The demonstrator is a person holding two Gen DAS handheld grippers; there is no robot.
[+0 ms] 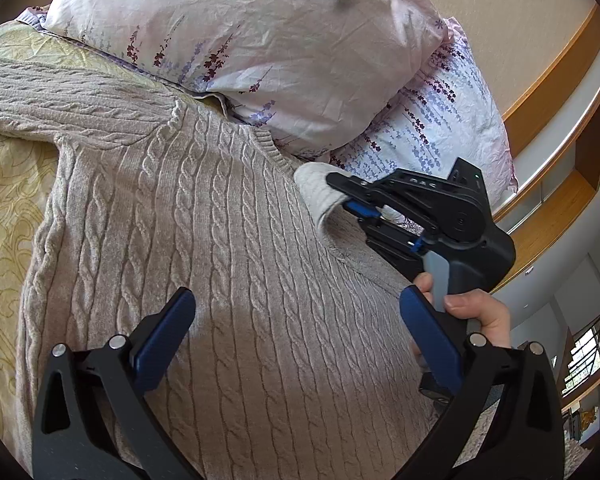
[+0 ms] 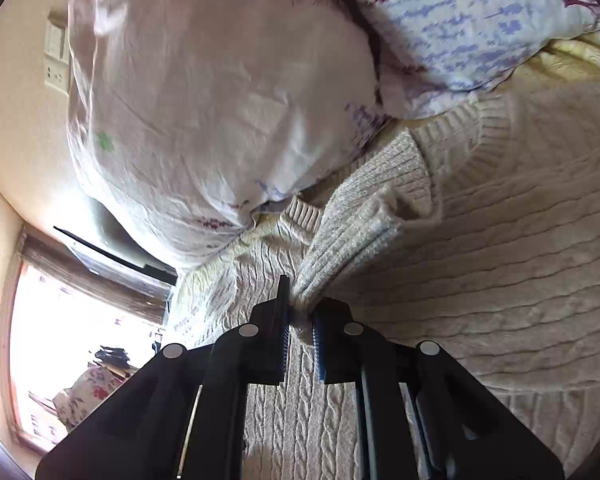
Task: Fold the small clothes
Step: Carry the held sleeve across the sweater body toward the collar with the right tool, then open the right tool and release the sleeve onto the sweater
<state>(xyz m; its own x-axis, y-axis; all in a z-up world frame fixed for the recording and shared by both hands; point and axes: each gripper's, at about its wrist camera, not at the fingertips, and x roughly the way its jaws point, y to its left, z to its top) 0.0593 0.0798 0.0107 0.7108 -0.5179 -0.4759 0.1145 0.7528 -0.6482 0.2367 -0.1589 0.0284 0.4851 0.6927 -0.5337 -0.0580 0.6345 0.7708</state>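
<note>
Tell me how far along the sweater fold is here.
Early. Done: the cable-knit sweater lies spread on the bed; one sleeve crosses its top. In hand: the right gripper is shut on a sleeve cuff. Left: laying that sleeve over and folding the body; the left gripper hovers open.

A beige cable-knit sweater (image 1: 220, 240) is spread flat on the bed (one sleeve cuff (image 1: 320, 192) is lifted).

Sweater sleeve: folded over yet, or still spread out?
Partly folded. The right claw holds the sleeve lifted over the sweater body, not yet laid flat.
</note>
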